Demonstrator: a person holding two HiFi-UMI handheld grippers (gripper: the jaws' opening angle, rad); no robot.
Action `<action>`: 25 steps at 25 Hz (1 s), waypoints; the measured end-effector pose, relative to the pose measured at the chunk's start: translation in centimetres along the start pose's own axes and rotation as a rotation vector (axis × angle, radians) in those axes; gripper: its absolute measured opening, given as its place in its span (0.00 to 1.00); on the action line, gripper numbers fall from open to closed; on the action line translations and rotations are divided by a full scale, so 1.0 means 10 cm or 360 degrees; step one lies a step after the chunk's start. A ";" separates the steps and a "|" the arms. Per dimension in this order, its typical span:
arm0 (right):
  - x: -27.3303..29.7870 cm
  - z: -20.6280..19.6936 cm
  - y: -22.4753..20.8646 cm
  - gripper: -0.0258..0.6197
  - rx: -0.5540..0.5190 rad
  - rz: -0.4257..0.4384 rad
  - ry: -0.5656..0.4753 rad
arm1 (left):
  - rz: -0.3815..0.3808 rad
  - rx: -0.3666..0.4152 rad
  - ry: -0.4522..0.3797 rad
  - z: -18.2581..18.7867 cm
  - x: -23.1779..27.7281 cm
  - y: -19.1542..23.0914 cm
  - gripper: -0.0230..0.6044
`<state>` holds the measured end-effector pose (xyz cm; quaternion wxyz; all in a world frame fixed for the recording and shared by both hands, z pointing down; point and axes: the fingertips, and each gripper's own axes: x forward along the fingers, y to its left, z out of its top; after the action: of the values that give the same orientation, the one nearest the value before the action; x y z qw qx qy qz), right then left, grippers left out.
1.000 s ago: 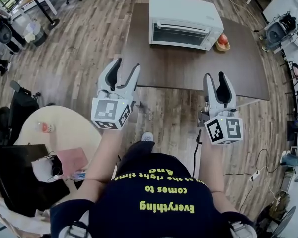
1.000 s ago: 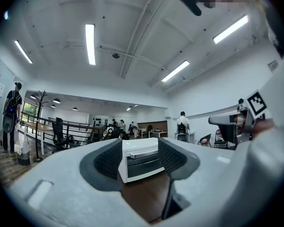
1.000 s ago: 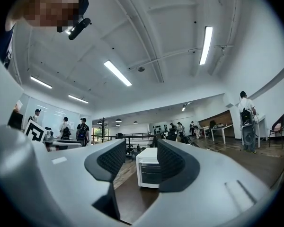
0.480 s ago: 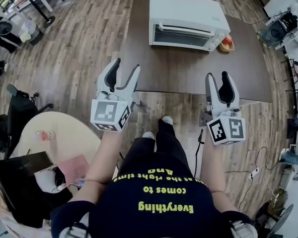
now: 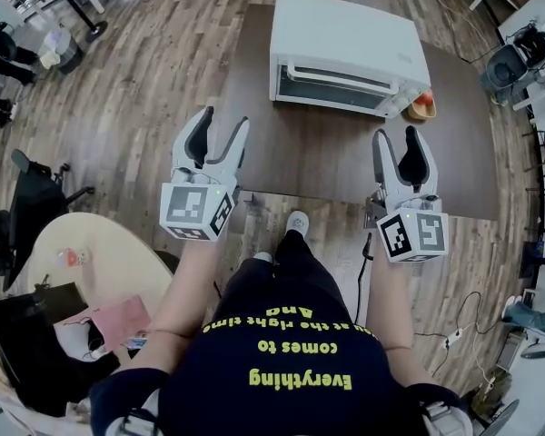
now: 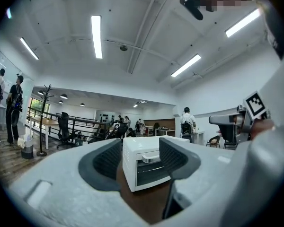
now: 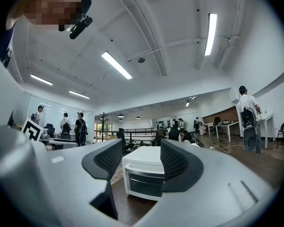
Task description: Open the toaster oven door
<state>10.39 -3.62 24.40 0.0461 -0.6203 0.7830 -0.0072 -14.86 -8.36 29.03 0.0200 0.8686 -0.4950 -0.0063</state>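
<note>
We see the toaster oven (image 5: pixel 345 39) at 12 o'clock, door shut. Our left gripper (image 5: pixel 224 121) is open and empty. The right gripper (image 5: pixel 396 136) jaws have just been opening, empty too.

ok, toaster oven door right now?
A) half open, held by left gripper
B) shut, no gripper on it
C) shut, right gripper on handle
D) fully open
B: toaster oven door sits shut; left gripper and right gripper, whose jaws have just been opening, are empty and short of it.

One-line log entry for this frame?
toaster oven: door shut, on table | left gripper: open, empty | right gripper: jaws just opening, empty | contact: none
</note>
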 end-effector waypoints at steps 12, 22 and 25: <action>0.96 -0.04 -0.94 0.44 0.0021 0.0133 0.0019 | 0.0114 0.0022 0.0007 0.01 1.17 -0.12 0.44; 1.32 -0.25 -1.12 0.49 0.0057 0.0170 0.0085 | 0.0176 0.0018 0.0071 -0.12 1.57 0.04 0.59; 1.37 -0.30 -1.16 0.50 0.0061 0.0124 0.0104 | 0.0161 0.0008 0.0099 -0.21 1.68 0.11 0.60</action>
<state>18.30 -19.75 27.33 0.0327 -0.5877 0.8074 -0.0406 -7.16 -23.27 31.30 0.0336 0.8423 -0.5375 0.0230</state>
